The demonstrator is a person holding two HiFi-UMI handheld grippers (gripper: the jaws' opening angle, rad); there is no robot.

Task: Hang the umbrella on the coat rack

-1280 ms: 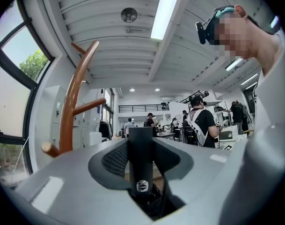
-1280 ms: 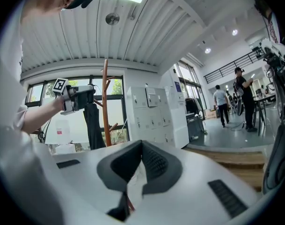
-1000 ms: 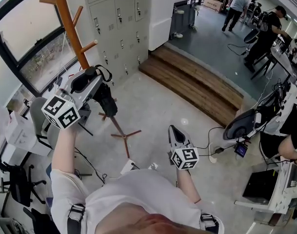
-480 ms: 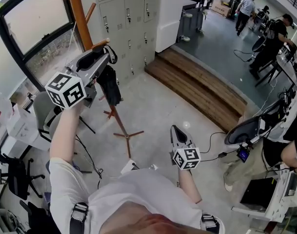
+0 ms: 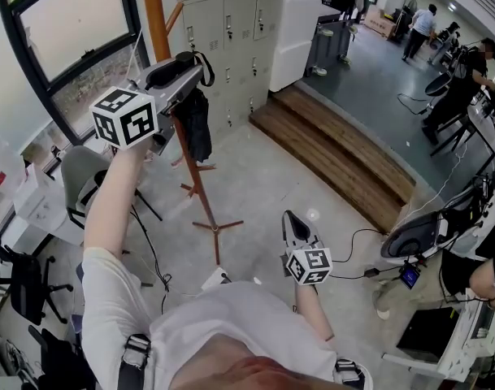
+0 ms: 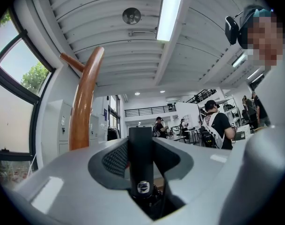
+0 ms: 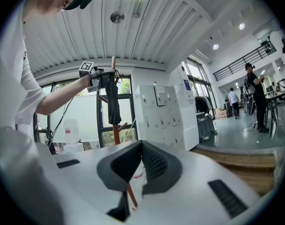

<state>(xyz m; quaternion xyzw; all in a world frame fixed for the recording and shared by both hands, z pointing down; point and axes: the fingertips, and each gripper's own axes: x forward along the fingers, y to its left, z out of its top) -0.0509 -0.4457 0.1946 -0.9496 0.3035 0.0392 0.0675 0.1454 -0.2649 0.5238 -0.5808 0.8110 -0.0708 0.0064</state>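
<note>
1. Our left claw (image 5: 187, 71) is raised at arm's length and points about level. Its jaws are clamped on the umbrella's handle (image 6: 140, 159), which stands upright between the two dark pads and keeps them fairly wide apart.
2. The umbrella (image 5: 197, 127), black and folded, hangs straight down just below that claw's tips. No part of it rests on the rack that we can see.
3. The coat rack (image 5: 156, 21), an orange-brown wooden pole, rises just beyond the left claw and a little to its left. From the left gripper view it leans past the left jaw. We cannot tell whether claw and pole touch.
4. One peg (image 5: 175, 16) juts from the pole above the left claw's tips. The rack's crossed feet (image 5: 215, 227) stand on the floor far below that claw.
5. Grey lockers (image 5: 231, 19) stand beyond the left claw, to its right.
6. Our right claw (image 5: 290, 219) is held low and close to the body, well apart from the left one. Its jaws meet at the tips with nothing between them.
7. From the right gripper view, the umbrella and rack stand ahead of the right claw, up and to its left.
8. A wooden step (image 5: 336, 145) lies ahead of the right claw, off to its right.
</note>
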